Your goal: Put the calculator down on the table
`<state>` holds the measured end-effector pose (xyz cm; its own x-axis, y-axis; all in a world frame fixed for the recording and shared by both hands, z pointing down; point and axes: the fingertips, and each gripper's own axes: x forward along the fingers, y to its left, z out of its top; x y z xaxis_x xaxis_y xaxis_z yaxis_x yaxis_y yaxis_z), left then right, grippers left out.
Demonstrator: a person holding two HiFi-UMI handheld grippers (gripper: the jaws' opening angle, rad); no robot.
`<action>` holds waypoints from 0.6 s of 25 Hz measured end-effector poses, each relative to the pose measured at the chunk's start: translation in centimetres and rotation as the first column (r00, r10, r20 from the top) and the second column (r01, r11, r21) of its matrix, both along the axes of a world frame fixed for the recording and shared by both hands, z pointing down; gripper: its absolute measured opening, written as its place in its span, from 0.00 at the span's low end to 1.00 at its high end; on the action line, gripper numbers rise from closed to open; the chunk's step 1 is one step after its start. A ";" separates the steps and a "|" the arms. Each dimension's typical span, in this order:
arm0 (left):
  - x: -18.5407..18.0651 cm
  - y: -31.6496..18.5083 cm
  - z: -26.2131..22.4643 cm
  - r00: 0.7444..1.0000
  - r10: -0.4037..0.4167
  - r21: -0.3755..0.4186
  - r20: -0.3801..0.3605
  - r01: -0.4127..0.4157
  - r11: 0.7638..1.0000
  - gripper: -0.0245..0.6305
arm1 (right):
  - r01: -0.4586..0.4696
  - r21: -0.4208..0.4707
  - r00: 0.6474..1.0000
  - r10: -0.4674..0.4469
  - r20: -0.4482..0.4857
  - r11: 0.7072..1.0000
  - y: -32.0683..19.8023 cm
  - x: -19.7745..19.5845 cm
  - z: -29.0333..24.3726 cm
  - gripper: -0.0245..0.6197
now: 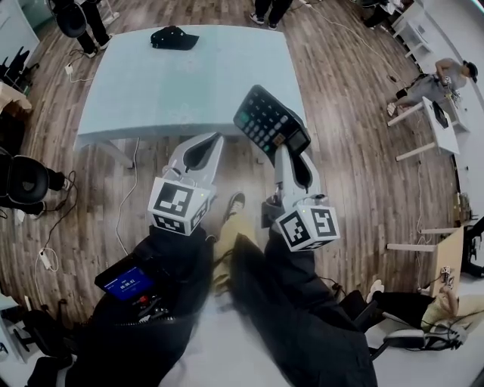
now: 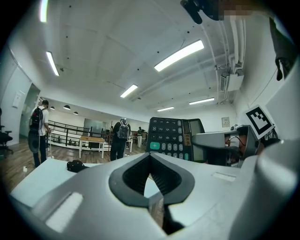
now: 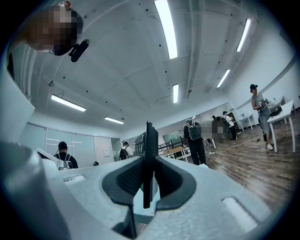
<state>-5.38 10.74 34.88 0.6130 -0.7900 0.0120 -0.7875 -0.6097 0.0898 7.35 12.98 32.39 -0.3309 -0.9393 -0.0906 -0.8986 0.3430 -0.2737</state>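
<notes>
A black calculator (image 1: 268, 121) with grey keys and one green key is tilted in the air over the near right corner of the pale blue table (image 1: 189, 75). My right gripper (image 1: 283, 150) is shut on its lower edge. In the right gripper view the calculator (image 3: 149, 154) shows edge-on, pinched between the pads of the right gripper (image 3: 147, 165). My left gripper (image 1: 212, 139) hangs beside it to the left, just short of the table's near edge. Its tips meet with nothing between them. The left gripper view shows the left gripper (image 2: 150, 157) and beyond it the calculator (image 2: 169, 138) to the right.
A black cap-like object (image 1: 174, 38) lies near the far edge of the table. People (image 1: 268, 9) stand beyond the table. White desks (image 1: 439, 125) and a seated person (image 1: 435, 83) are at the right. Black chairs (image 1: 26, 181) and cables (image 1: 45, 257) are on the wooden floor at the left.
</notes>
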 end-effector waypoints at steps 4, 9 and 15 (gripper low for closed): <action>-0.1 -2.6 0.0 1.000 -0.025 0.004 0.007 0.025 1.000 0.04 | 0.017 0.007 1.000 -0.017 0.007 1.000 -2.9 0.5 0.0 0.12; -0.1 -6.9 -0.3 0.998 -0.061 0.013 0.005 0.061 0.998 0.04 | 0.041 0.019 0.999 -0.042 0.016 0.999 -7.5 0.8 -0.2 0.12; 2.1 -13.5 -0.9 0.997 -0.071 0.023 -0.003 0.071 0.997 0.04 | 0.069 0.027 0.998 -0.069 0.010 0.997 -14.2 2.3 -0.8 0.12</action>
<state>-3.31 -2.77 34.00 0.5550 -0.8318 -0.0082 -0.8289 -0.5539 0.0785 9.68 -1.24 31.62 -0.3937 -0.9114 -0.1195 -0.8695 0.4114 -0.2735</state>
